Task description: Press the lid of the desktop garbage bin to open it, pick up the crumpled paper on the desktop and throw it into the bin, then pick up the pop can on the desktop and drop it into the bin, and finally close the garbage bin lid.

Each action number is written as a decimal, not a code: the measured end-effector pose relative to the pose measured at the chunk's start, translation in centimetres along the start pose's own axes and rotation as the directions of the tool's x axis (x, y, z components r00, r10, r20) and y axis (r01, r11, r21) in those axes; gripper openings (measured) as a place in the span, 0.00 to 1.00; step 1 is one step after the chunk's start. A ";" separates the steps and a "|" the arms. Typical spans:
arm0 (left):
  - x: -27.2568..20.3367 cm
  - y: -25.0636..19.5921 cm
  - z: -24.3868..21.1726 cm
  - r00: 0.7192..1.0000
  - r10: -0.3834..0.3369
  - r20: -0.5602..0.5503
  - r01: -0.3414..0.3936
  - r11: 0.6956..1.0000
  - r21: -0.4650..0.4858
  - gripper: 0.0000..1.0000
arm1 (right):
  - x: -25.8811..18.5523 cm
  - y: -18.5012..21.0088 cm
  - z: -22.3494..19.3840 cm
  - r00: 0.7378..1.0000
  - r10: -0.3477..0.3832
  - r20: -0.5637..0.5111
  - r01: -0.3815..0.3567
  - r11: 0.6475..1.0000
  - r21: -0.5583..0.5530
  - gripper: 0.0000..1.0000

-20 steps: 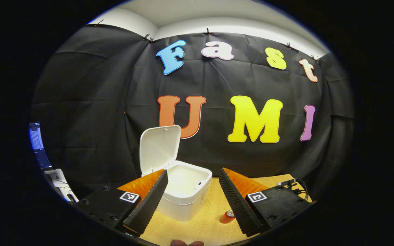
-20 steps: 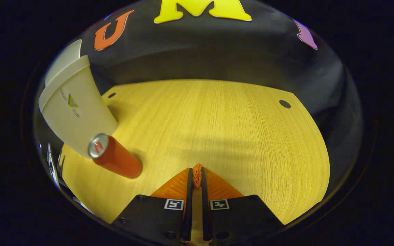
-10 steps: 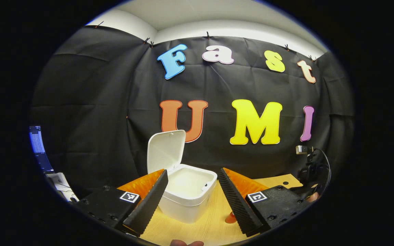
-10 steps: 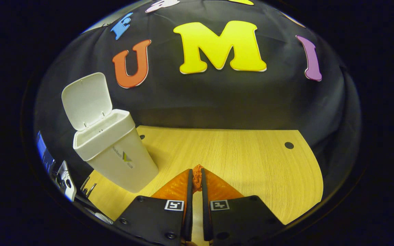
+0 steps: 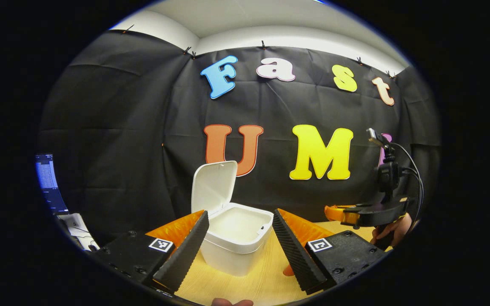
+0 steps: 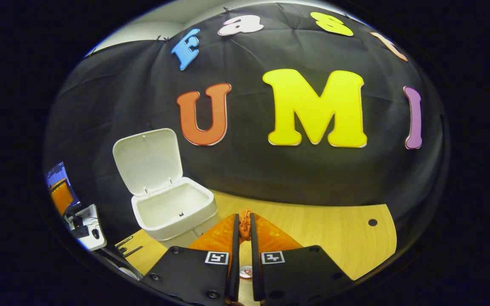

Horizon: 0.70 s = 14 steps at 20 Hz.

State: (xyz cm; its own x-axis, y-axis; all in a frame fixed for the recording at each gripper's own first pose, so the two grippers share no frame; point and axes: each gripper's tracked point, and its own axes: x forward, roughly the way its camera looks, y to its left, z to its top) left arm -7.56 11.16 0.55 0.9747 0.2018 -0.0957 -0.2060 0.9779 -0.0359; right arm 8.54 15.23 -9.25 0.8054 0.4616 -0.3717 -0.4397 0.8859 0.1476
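Observation:
The white bin (image 5: 236, 242) stands on the wooden table (image 5: 266, 282) with its lid (image 5: 213, 185) swung up and back. My left gripper (image 5: 240, 213) hovers open just in front of it, one finger to each side of the bin. A sliver of the red pop can (image 5: 288, 270) peeks out beside its right finger. My right gripper (image 6: 243, 216) is in the air to the right of the bin (image 6: 172, 208), shut on a small crumpled paper wad (image 6: 244, 225). The can's top (image 6: 245, 271) shows below, through the gap between the fingers. The right gripper (image 5: 334, 211), held by a hand (image 5: 391, 231), is also in the left gripper view.
A lit monitor (image 6: 60, 191) and a white side desk with small devices (image 6: 87, 227) stand left of the table. The tabletop (image 6: 334, 238) stretches to the right of the bin, with a small hole (image 6: 372, 222) near its far corner.
My right gripper has risen from the table and tilted up, still shut, bringing the bin's opening into its view with the can beneath it. The left gripper has barely moved.

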 end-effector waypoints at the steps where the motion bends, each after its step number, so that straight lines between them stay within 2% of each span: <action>1: -0.1 0.3 0.1 1.000 0.003 0.000 -0.003 1.000 0.001 0.99 | 0.5 1.4 0.5 1.000 0.028 0.005 -0.028 0.999 -0.017 0.13; 8: -0.6 3.5 0.6 0.998 0.063 0.002 -0.063 0.998 0.002 0.99 | 6.3 11.3 1.1 0.980 0.197 -0.030 -0.200 0.974 -0.104 0.13; 14: -0.8 5.8 0.5 0.993 0.119 -0.005 -0.119 0.993 0.007 0.99 | 9.8 15.2 -0.8 0.967 0.238 -0.089 -0.248 0.961 -0.120 0.13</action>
State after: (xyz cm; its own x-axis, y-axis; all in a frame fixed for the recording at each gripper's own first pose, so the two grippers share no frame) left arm -9.48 16.66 0.91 0.9429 0.3164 -0.1043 -0.3197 0.9474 -0.0168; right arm 9.42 33.17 -11.37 0.6387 0.6537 -0.4058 -0.6702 0.7318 0.1238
